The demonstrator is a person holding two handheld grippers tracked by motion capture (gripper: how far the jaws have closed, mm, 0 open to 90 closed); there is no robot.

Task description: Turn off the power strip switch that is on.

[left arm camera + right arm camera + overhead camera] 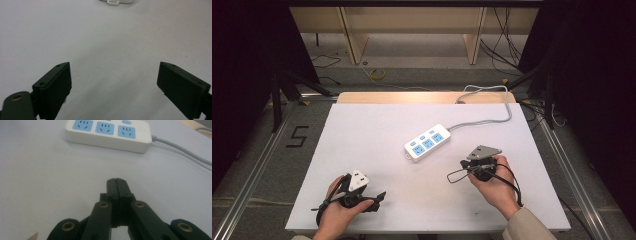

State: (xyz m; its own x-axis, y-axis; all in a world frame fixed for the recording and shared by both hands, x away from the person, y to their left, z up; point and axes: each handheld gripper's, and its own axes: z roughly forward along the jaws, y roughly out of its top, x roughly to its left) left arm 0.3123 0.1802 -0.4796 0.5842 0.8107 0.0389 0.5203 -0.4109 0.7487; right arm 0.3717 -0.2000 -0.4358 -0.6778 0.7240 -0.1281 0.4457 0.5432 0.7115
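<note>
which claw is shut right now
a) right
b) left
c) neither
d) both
a: in the right gripper view the right claw has its jaws pressed together with nothing between, while in the left gripper view the left claw stands wide apart over the bare white table.

I'm working in what looks like a lab or recording bay. Past my claws, the white table (362, 150) sits between metal floor rails (252, 170), a taped "5" (298, 136) on grey carpet to the left; beyond it, loose cables (507, 50), dark curtains (242, 60) and a bare wooden frame (412, 20).
</note>
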